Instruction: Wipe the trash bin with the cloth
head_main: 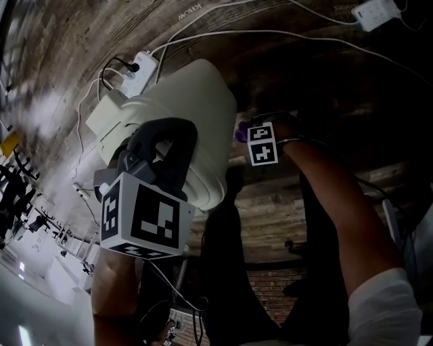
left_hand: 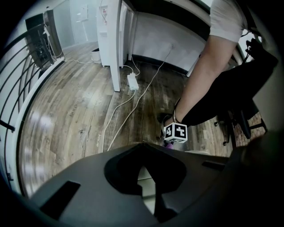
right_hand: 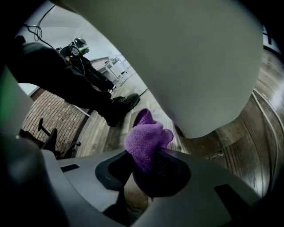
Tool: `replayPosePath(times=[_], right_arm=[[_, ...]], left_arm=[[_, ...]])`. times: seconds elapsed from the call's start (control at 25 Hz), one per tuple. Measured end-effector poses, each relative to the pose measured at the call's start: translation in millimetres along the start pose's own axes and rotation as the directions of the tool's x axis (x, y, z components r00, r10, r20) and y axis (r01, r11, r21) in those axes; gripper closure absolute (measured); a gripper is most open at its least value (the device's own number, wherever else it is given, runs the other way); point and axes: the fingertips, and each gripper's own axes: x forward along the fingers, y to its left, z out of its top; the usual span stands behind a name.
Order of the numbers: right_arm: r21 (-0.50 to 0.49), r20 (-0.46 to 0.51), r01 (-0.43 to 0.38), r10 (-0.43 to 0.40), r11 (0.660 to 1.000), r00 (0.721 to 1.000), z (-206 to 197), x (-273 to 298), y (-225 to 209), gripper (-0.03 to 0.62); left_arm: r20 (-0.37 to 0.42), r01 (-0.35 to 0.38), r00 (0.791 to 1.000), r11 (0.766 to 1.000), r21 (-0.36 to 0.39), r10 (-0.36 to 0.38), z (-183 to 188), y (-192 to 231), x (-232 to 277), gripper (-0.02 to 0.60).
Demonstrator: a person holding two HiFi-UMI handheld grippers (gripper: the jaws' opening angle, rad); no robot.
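Observation:
In the head view a cream trash bin (head_main: 196, 101) hangs tilted above the wooden floor. My left gripper (head_main: 170, 138) reaches onto its near side; its fingertips are hidden there. In the left gripper view the jaws stand closed with a pale strip of the trash bin (left_hand: 143, 176) between them. My right gripper (head_main: 239, 135) is beside the bin's right flank, shut on a purple cloth (head_main: 240, 132). The right gripper view shows the cloth (right_hand: 144, 142) bunched between the jaws of the right gripper (right_hand: 147, 165), just below the bin's rounded wall (right_hand: 177, 57).
Two white power strips (head_main: 139, 71) (head_main: 375, 12) and their cables lie on the floor beyond the bin. A black office chair (left_hand: 242, 84) stands at the right. A white post (left_hand: 113, 44) and a dark railing (left_hand: 17, 88) are farther off. A person's shoes (right_hand: 120, 106) stand nearby.

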Motion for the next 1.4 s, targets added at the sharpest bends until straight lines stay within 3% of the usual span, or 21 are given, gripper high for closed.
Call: replayPosePath(times=[0.2,0.48,0.72,0.92,1.04,1.2,1.4], right_arm=[[0.017,-0.044,0.034,-0.033,0.999,0.999,-21.7,-11.4,-20.5,0.484],[0.083,-0.046,0.174,-0.171,0.981,0.984,-33.3,-52.6,-103.8,0.484],[0.204,0.021,0.249,-0.258,0.947,0.966,-3.6,-85.6,-181.7,0.484],[0.322,0.117,0.31,-0.362,0.895,0.925,32.9,-117.5,-254.0,0.484],[0.351,0.136,0.313,-0.379,0.882,0.915,48.1,-120.0,-282.7,0.484],[0.343,0.13,0.287,-0.348,0.894,0.929,57.8,-102.1,-294.7,0.484],[0.191,0.08,0.281,-0.3,0.941,0.951,59.7,-75.7,-282.2,0.484]], left_arm=[[0.003,-0.008,1.0,1.0,0.002,0.008,0.4,-1.0,-0.2,0.577],[0.008,-0.016,1.0,1.0,-0.004,0.016,2.6,-2.6,0.6,0.577],[0.003,-0.024,1.0,1.0,0.0,0.024,3.1,-1.3,-2.0,0.577],[0.009,-0.04,0.999,0.999,0.001,0.04,4.6,-2.3,-0.7,0.577],[0.014,-0.051,0.999,0.999,0.0,0.051,6.1,-2.4,-1.6,0.577],[0.028,-0.062,0.998,0.998,0.006,0.062,8.4,-2.5,-2.0,0.577],[0.032,-0.076,0.997,0.997,0.005,0.076,6.6,-2.4,-1.7,0.578]])
